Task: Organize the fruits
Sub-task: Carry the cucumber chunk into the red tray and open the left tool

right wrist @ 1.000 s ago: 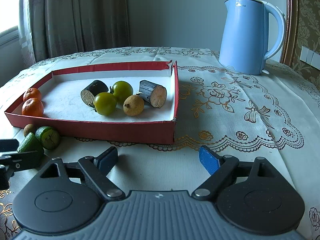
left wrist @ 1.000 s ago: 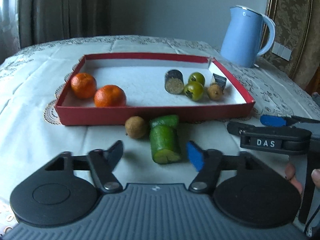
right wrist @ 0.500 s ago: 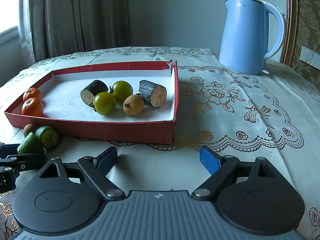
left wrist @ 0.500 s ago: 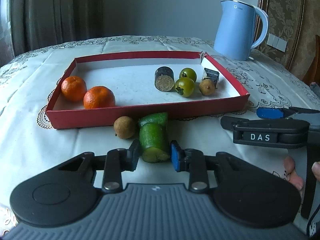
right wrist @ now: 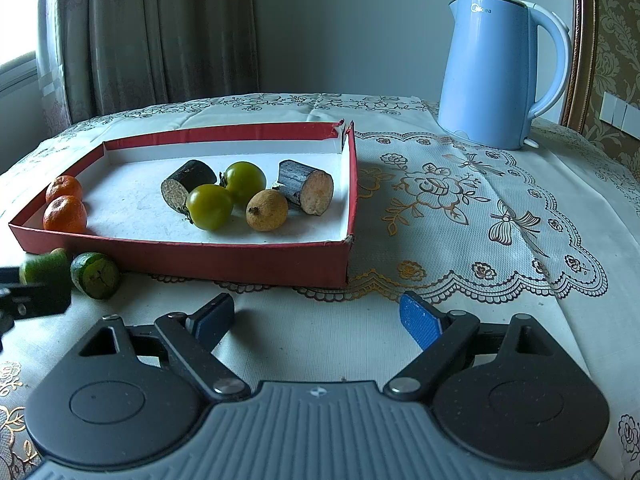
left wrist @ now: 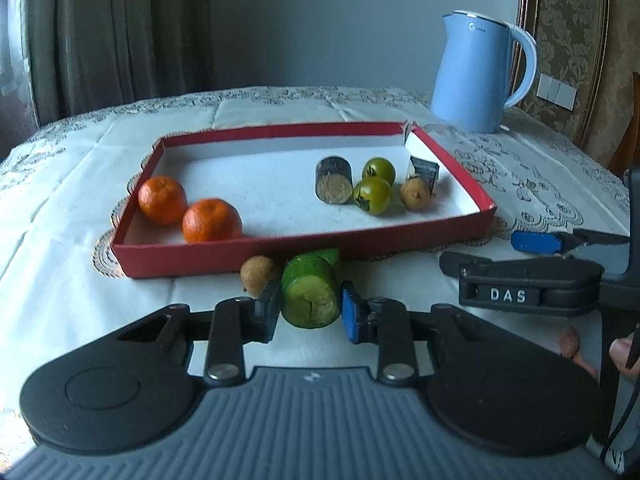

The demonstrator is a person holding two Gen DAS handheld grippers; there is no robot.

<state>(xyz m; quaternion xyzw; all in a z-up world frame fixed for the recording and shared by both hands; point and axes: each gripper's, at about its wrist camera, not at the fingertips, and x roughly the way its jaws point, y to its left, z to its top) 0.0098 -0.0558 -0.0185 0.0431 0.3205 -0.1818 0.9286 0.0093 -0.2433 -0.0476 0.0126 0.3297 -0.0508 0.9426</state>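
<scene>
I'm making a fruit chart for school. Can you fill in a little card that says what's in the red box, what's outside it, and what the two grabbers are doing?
in the red box: two oranges, two green tomatoes, one brown fruit, two dark cut stalk pieces
outside the box: two green cut pieces, one small brown fruit
left gripper: shut on a green cut piece
right gripper: open, holding nothing
behind: blue kettle

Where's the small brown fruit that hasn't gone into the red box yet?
In the left wrist view, the small brown fruit sits on the tablecloth just outside the red box's front wall, directly left of the green cucumber piece clamped in the left gripper.
</scene>
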